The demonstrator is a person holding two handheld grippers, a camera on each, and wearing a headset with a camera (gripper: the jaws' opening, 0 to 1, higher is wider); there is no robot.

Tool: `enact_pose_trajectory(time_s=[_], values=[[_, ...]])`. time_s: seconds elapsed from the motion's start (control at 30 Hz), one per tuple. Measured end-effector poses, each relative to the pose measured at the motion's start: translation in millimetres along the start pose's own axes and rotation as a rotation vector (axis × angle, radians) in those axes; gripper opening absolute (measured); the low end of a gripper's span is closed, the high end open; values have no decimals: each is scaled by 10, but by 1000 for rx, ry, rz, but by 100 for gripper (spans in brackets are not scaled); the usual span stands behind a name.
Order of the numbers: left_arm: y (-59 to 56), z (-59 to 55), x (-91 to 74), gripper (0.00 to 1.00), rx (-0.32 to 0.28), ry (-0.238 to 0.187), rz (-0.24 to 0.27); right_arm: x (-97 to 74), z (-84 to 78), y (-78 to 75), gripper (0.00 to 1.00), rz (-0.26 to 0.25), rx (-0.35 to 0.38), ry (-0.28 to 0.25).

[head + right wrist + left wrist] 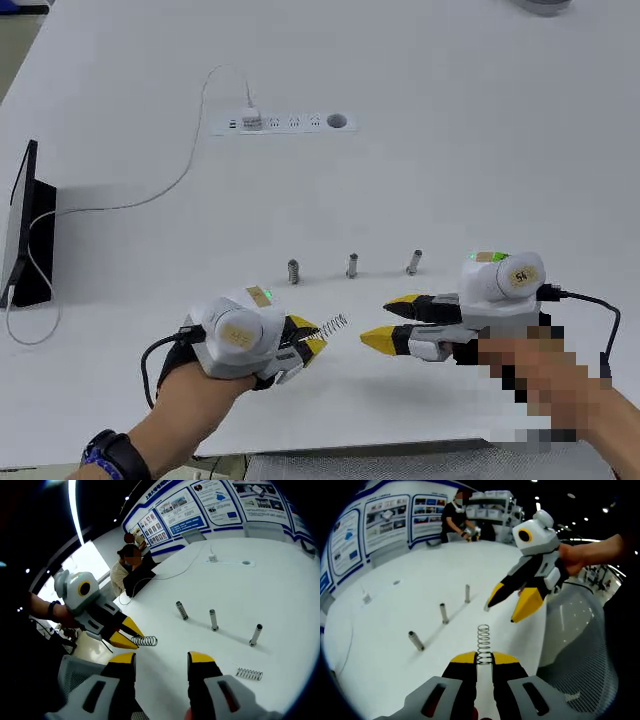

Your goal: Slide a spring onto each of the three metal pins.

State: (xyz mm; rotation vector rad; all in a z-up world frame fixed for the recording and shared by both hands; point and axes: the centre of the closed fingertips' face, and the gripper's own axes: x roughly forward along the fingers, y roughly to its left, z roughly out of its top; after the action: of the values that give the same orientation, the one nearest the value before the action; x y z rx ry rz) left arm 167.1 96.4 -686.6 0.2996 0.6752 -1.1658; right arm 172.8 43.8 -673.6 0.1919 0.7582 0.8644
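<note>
Three short metal pins stand in a row on the white table. The left pin (294,271) carries a coiled spring; the middle pin (352,265) and the right pin (414,262) are bare. My left gripper (312,338) is shut on one end of a spring (333,325), which sticks out forward past its yellow tips (483,640), in front of the pins and above the table. My right gripper (385,322) is open and holds nothing, its tips pointing left toward that spring. Another loose spring (249,673) lies on the table near the right pin (255,635).
A white power strip (283,122) with a plugged cable lies at the back of the table. A dark screen (20,225) stands at the left edge. The table's front edge (330,440) runs just below both grippers. People stand at a far bench (456,517).
</note>
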Motion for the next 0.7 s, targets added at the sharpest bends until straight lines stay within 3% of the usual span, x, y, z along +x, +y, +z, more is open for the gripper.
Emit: enact_pose_trajectory(time_s=[0.2,0.7], values=[[-92,36,23,10,18,-2,-20,57,4,66,35,37,22,-4],[-303,97,97,10,47,-9,-63,136,-117,193,29,119,107,9]])
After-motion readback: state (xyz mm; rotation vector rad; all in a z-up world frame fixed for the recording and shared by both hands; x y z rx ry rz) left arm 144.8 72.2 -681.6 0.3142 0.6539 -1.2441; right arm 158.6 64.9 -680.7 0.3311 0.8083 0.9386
